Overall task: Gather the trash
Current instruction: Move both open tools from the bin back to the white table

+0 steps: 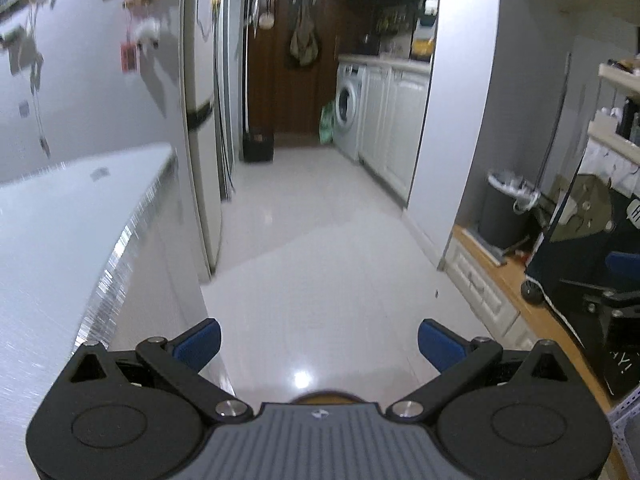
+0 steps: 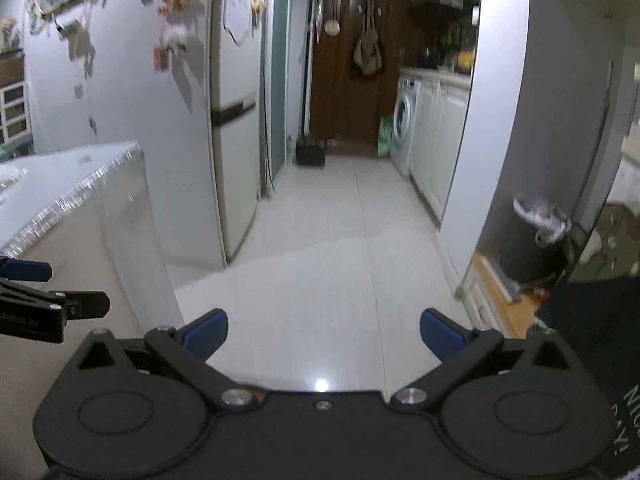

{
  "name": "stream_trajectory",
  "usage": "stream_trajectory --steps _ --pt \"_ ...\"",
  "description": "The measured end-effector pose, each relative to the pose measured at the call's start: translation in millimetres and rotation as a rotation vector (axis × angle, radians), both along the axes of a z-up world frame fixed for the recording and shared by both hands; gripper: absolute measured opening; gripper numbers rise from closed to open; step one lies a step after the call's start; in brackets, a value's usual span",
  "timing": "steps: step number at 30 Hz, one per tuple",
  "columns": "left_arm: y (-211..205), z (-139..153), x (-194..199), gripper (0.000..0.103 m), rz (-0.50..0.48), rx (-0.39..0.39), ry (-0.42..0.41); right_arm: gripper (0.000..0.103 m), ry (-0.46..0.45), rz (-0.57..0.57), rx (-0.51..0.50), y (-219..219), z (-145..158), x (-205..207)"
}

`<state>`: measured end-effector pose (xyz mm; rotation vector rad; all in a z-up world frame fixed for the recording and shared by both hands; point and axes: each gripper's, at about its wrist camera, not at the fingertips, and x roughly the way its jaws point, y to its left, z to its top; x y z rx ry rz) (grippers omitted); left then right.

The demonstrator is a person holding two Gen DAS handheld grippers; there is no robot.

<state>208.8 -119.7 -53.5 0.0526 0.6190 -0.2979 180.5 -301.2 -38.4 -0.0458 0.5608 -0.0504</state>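
My left gripper (image 1: 319, 344) is open and empty, held above the white tiled floor (image 1: 320, 248). My right gripper (image 2: 324, 334) is also open and empty above the same floor (image 2: 340, 240). A dark grey trash bin (image 1: 505, 210) with a white liner stands against the wall at the right; it also shows in the right wrist view (image 2: 532, 240), blurred. The left gripper's side (image 2: 36, 300) shows at the left edge of the right wrist view. No loose trash is visible.
A white counter (image 1: 60, 232) runs along the left, beside a fridge (image 1: 200, 120). A corridor leads to a brown door (image 1: 296, 52), a washing machine (image 1: 348, 108) and white cabinets (image 1: 396, 124). A dark bag (image 1: 592, 264) and shelves (image 1: 616, 120) stand at the right.
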Motion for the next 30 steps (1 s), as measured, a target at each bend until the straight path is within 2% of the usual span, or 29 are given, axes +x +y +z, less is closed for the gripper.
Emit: stream_trajectory --steps 15,21,30 --pt "35.3 78.3 -94.1 0.103 0.007 -0.03 -0.25 0.103 -0.273 0.154 -0.001 54.9 71.9 -56.5" --pt "69.0 119.4 -124.0 0.103 0.008 0.018 -0.348 0.103 -0.353 0.233 -0.019 87.3 92.1 -71.6" --pt "133.7 146.9 -128.1 0.103 0.05 0.123 -0.401 0.103 -0.416 0.35 -0.041 152.6 115.1 -68.4"
